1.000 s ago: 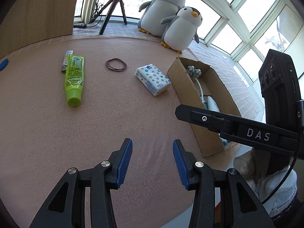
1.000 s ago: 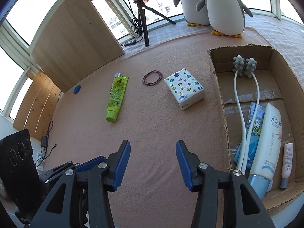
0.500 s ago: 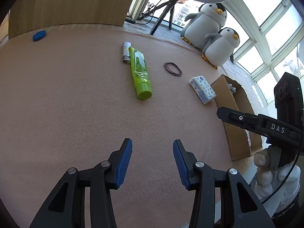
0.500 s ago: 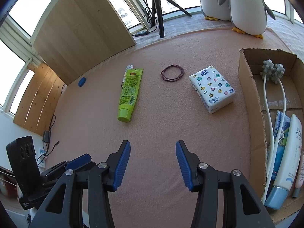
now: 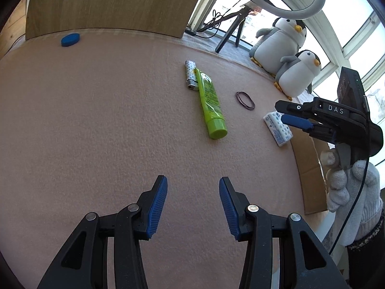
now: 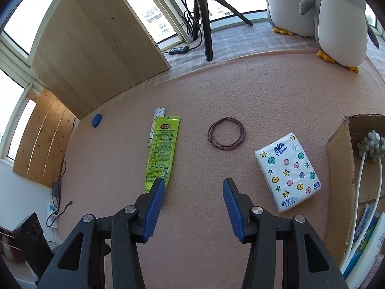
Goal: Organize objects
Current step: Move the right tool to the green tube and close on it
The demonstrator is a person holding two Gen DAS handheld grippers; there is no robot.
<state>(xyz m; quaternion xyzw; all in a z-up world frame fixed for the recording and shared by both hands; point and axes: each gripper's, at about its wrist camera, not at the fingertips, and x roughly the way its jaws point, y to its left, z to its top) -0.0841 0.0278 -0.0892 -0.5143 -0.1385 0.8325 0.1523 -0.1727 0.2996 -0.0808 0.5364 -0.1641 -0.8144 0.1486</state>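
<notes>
Right wrist view: tissue pack (image 6: 287, 173) reads "Vinda"; right claw (image 6: 194, 193) & left claw (image 5: 193, 191) both spread apart, empty.

**Bright daylight, strong fisheye warp**

Daylight pours in from the windows (image 5: 356, 36) behind the penguins (image 5: 286, 48); the panes are blown out to near white in both views. The pink mat (image 5: 108, 120) is evenly lit, with only faint, short shadows beside the green tube (image 6: 163, 151) and the tissue pack (image 6: 288, 171). The wood board (image 6: 96, 55) shows a warm glare in the right view. Focus is sharp throughout, with no motion blur. Fisheye distortion bends the mat edge and window frames into curves, and dark vignetting fills the corners. Both pairs of tongs (image 5: 192, 207) (image 6: 193, 209) look oversized at the bottom.
</notes>
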